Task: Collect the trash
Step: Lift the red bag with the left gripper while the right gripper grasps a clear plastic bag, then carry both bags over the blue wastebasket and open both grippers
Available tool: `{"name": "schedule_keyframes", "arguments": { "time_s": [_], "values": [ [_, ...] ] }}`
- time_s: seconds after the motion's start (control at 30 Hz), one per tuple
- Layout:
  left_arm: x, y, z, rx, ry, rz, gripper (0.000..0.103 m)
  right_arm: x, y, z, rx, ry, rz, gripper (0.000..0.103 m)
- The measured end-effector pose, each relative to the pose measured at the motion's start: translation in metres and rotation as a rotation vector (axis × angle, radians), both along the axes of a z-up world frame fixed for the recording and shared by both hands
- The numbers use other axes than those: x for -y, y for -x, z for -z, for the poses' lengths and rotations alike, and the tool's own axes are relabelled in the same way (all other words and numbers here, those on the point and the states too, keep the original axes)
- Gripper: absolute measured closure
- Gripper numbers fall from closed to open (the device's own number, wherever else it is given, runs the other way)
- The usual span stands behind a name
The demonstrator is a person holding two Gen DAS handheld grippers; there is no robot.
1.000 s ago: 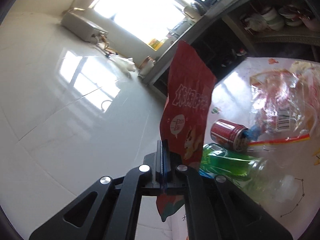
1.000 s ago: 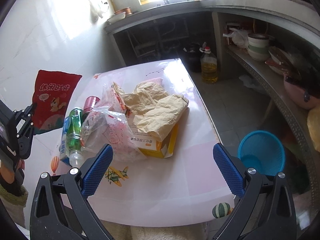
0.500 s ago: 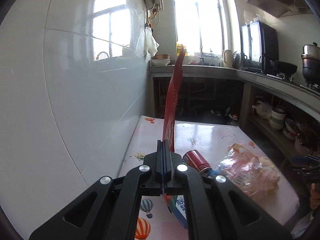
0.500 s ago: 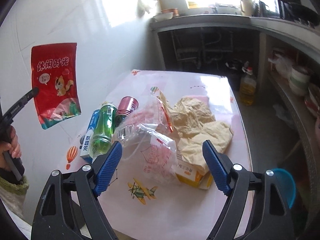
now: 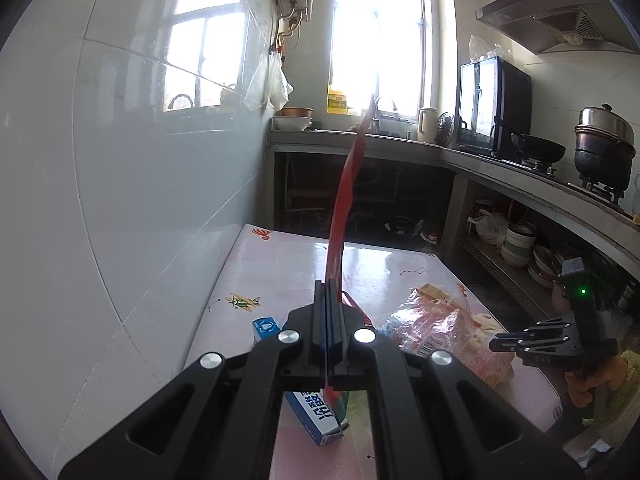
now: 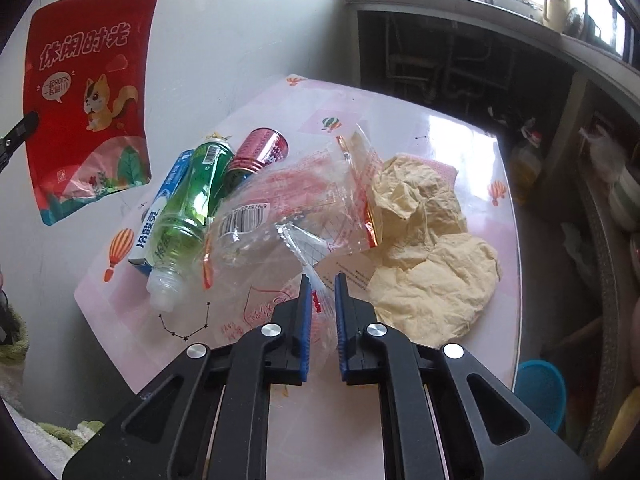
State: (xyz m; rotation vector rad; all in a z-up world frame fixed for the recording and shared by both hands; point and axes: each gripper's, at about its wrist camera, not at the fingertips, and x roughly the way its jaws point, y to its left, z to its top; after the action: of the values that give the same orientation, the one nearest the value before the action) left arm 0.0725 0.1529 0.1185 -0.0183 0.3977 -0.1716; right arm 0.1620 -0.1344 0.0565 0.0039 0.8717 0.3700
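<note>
My left gripper (image 5: 329, 292) is shut on a red snack bag (image 5: 347, 192), held upright above the table's left side; the bag shows flat-on in the right wrist view (image 6: 90, 96). My right gripper (image 6: 320, 284) has its jaws nearly closed around the edge of a clear plastic wrapper (image 6: 296, 208) on the pink table (image 6: 460, 128). A green bottle (image 6: 188, 208), a red can (image 6: 260, 152), a blue toothpaste box (image 6: 160, 208) and crumpled yellow paper (image 6: 428, 240) lie on the table.
White tiled wall (image 5: 140, 200) borders the table's left. A counter (image 5: 500, 172) with shelves of bowls runs along the right. A blue basket (image 6: 540, 388) sits on the floor at right. An oil bottle (image 6: 526, 160) stands beyond the table.
My right gripper has dropped toward the table and closed from wide open to a narrow gap around the clear wrapper. My left gripper has lifted the red bag upright.
</note>
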Motion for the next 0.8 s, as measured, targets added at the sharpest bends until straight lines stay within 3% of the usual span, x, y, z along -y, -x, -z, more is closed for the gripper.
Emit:
{"name": "schedule_keyframes", "arguments": {
  "time_s": [0.17, 0.5, 0.63, 0.8],
  "values": [
    [0.006, 0.001, -0.003, 0.005, -0.002, 0.014, 0.103, 0.009, 0.023, -0.013, 0.037, -0.087, 0.025, 0.1],
    [0.031, 0.003, -0.015, 0.034, -0.003, 0.058, 0.103, 0.048, 0.058, -0.072, 0.223, -0.294, 0.121, 0.1],
    [0.044, 0.007, -0.021, 0.045, 0.028, 0.115, 0.103, 0.077, 0.086, -0.086, 0.296, -0.302, 0.239, 0.1],
    [0.086, 0.002, -0.029, 0.044, 0.057, 0.272, 0.103, 0.134, 0.131, -0.077, 0.305, -0.315, 0.463, 0.1]
  ]
}}
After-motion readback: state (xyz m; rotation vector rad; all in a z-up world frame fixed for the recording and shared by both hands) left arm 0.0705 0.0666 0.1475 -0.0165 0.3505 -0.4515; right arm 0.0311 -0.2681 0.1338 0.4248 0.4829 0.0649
